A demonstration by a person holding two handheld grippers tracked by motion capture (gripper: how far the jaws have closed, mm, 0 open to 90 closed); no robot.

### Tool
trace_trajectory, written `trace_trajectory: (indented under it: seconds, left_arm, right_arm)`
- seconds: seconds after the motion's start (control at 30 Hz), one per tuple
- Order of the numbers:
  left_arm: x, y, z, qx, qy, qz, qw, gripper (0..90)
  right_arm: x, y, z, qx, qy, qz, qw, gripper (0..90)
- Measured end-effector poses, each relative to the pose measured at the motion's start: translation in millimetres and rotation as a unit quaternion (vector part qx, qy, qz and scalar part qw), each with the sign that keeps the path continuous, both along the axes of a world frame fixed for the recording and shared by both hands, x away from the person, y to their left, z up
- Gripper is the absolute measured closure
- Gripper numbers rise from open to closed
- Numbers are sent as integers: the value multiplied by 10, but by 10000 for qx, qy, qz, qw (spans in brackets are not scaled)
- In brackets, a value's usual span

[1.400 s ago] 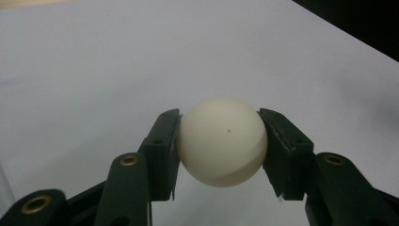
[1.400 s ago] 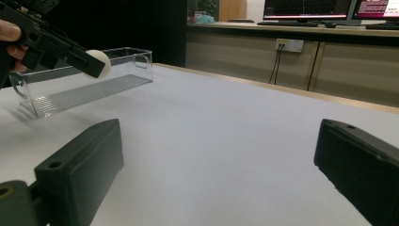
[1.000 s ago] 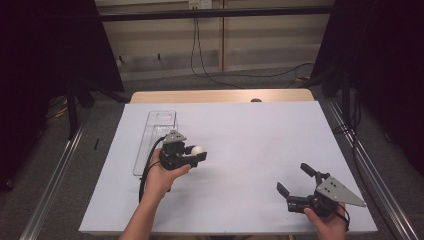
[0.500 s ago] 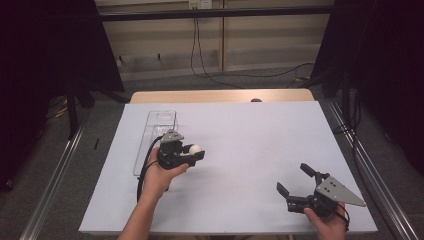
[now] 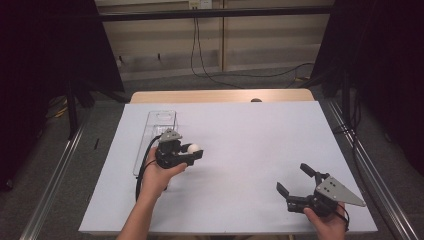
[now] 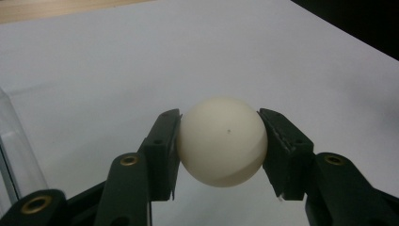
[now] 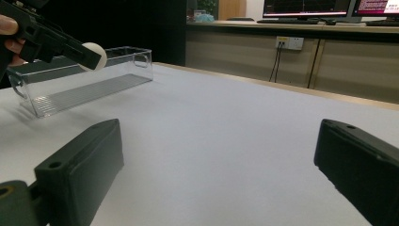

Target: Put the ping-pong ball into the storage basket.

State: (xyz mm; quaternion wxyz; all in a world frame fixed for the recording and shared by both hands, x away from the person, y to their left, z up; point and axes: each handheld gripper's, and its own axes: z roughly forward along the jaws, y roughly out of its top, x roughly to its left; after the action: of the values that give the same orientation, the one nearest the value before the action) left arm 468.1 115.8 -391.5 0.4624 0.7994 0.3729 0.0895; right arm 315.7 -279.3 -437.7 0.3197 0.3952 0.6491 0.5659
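We see the left gripper (image 5: 194, 151) raised a little above the white table (image 5: 250, 150), its two black jaws closed on a white ball (image 6: 222, 141); in the left gripper view the pads press on the ball from both sides and it sits between them at their tips, clear of the surface below. In the high view the ball (image 5: 193, 148) lies just to the right of a clear plastic tray (image 5: 150, 145), a long narrow box that stands near the table's left side with its length running away from us. The right gripper view shows the tray (image 7: 84, 89) from the side (its ribbed floor bare, as far as we can tell), with the ball (image 7: 94, 52) held near its rim, whether over it or just beside it we cannot say. The right gripper (image 5: 296, 182) rests low at the near right corner of the table, well apart from the ball and tray, its jaws spread wide with nothing between them but bare table. A wooden edge (image 5: 220, 96) shows along the table's far side.
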Motion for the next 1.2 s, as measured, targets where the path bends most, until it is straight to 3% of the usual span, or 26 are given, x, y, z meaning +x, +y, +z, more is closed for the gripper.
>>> trace_trajectory:
  seconds: [0.83, 0.9, 1.0, 1.1, 1.2]
  left_arm:
    - [29, 81, 41, -43, -43, 40, 10000, 511]
    - [29, 94, 53, 47, -48, 52, 10000, 512]
    - [29, 100, 55, -47, -49, 87, 9999, 511]
    - [35, 123, 66, 52, -72, 60, 9999, 511]
    - [37, 126, 66, -24, -66, 82, 9999, 511]
  right_arm:
    - [8, -6, -10, 3, 55, -35, 10000, 13]
    - [8, -6, -10, 10, 57, -36, 10000, 13]
    - [10, -5, -12, 11, 51, -47, 10000, 13]
    - [7, -6, -8, -3, 48, -24, 10000, 13]
    - [10, -4, -9, 11, 35, -43, 10000, 13]
